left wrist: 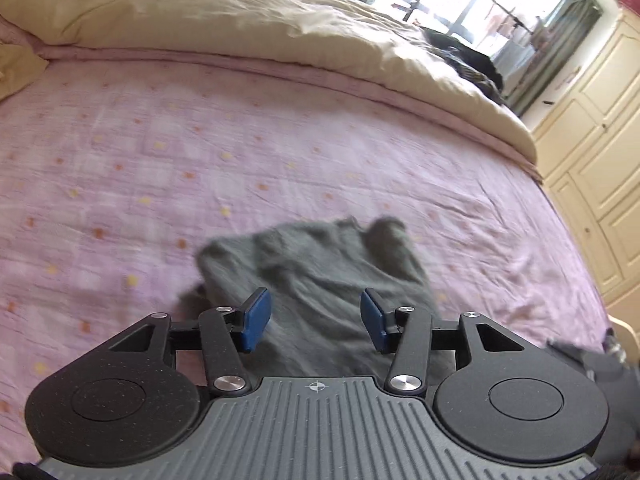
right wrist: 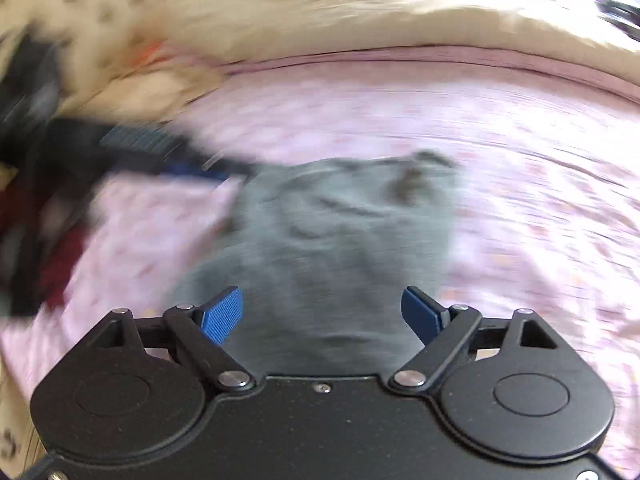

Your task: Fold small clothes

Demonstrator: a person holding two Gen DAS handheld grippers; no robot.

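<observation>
Your left claw (left wrist: 316, 320) and right claw (right wrist: 322, 314), both spread and empty, hover over a grey garment (left wrist: 320, 272) lying lower centre on the bed (left wrist: 160, 140).

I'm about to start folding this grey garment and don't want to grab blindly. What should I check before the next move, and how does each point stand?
1. Left hand-held gripper open: ok.
2. Right hand-held gripper open: ok.
3. Grey garment lying on the pink bedsheet, not held: ok.
4. Garment spread flat: not ok, it is wrinkled and bunched at the far edge.
5. Which edge is waistband or hem: cannot tell, both views are blurred.
6. Bare sheet beyond the garment for folding: ok.
</observation>
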